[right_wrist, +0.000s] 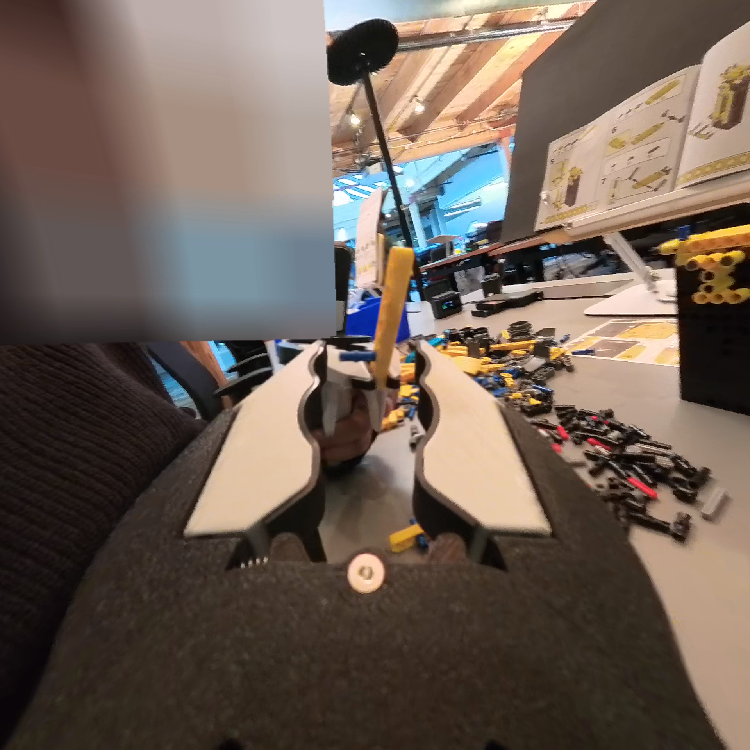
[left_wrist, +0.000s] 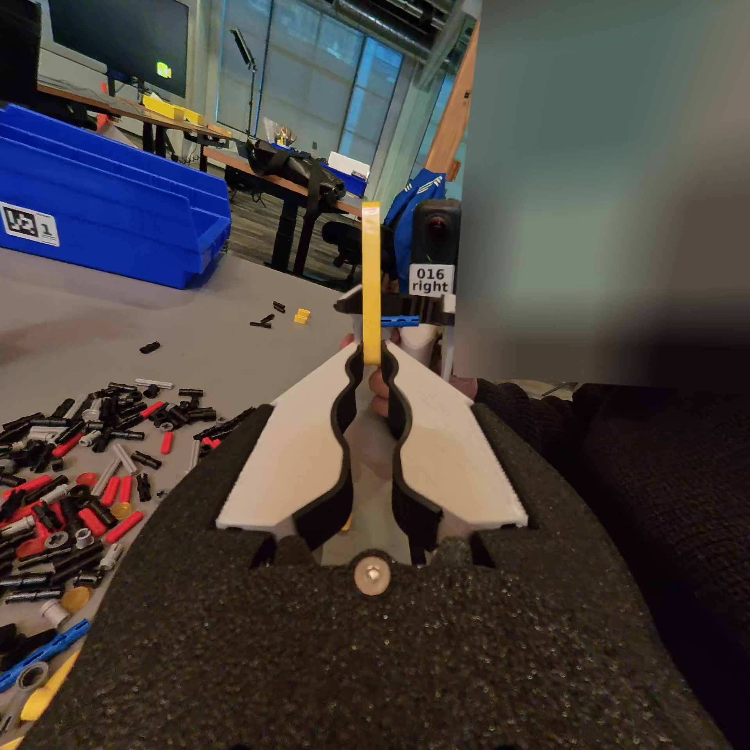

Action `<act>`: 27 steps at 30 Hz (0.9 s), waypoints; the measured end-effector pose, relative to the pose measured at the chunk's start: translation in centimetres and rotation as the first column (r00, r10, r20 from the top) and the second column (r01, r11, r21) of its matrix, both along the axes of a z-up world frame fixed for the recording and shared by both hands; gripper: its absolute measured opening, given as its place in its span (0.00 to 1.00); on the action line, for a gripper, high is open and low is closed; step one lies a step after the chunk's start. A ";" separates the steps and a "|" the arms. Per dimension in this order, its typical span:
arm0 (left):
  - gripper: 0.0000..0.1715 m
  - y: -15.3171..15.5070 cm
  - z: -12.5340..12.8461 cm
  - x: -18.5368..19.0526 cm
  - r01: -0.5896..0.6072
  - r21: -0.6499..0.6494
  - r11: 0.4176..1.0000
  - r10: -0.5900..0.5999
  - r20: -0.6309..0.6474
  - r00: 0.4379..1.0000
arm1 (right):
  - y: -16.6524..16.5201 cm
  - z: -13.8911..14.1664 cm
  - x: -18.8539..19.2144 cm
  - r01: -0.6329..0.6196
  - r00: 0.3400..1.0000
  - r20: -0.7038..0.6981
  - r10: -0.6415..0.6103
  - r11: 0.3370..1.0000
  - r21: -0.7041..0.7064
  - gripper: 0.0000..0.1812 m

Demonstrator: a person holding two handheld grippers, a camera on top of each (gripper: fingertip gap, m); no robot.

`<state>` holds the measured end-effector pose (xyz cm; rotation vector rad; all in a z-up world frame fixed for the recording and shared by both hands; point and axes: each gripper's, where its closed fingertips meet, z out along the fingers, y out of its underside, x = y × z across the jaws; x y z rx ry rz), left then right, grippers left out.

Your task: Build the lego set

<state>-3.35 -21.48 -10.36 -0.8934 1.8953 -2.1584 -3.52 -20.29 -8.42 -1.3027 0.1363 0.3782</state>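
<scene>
My left gripper (left_wrist: pixel 371 354) is shut on the lower end of a long yellow beam (left_wrist: pixel 371 276) and holds it upright above the grey table (left_wrist: pixel 203 324). A short blue pin (left_wrist: pixel 399 321) sticks out sideways from the beam toward the other gripper's camera housing (left_wrist: pixel 437 231). In the right wrist view my right gripper (right_wrist: pixel 370 349) is open, its jaws on either side of the yellow beam (right_wrist: pixel 391 308). The blue pin (right_wrist: pixel 356 356) lies just inside its left finger. The left gripper (right_wrist: pixel 381 385) shows beyond, clamped on the beam.
Blue bins (left_wrist: pixel 101 195) stand at the far left. Black, red and grey pins lie in a pile (left_wrist: pixel 61 487), also seen on the right (right_wrist: pixel 629 466). A yellow and black parts pile (right_wrist: pixel 487 365), an open instruction booklet (right_wrist: pixel 608 142) and a black-and-yellow built model (right_wrist: pixel 714 324) stand at the right.
</scene>
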 end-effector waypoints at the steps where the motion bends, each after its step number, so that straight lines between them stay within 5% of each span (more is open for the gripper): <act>1: 0.04 0.1 0.2 0.0 0.005 -0.018 1.000 -0.005 -0.003 1.000 | -0.2 0.2 -0.3 -0.028 1.000 -0.008 0.028 0.999 0.017 0.24; 25: 0.04 -0.6 0.4 -1.1 0.089 -0.042 0.995 -0.089 -0.004 0.996 | -0.4 0.4 -0.5 -0.074 0.995 -0.065 0.078 0.996 0.055 0.07; 27: 0.04 -0.6 0.4 -1.0 0.085 -0.046 0.995 -0.086 -0.010 0.996 | -0.5 0.6 -0.9 -0.096 0.993 -0.057 0.100 0.993 0.065 0.11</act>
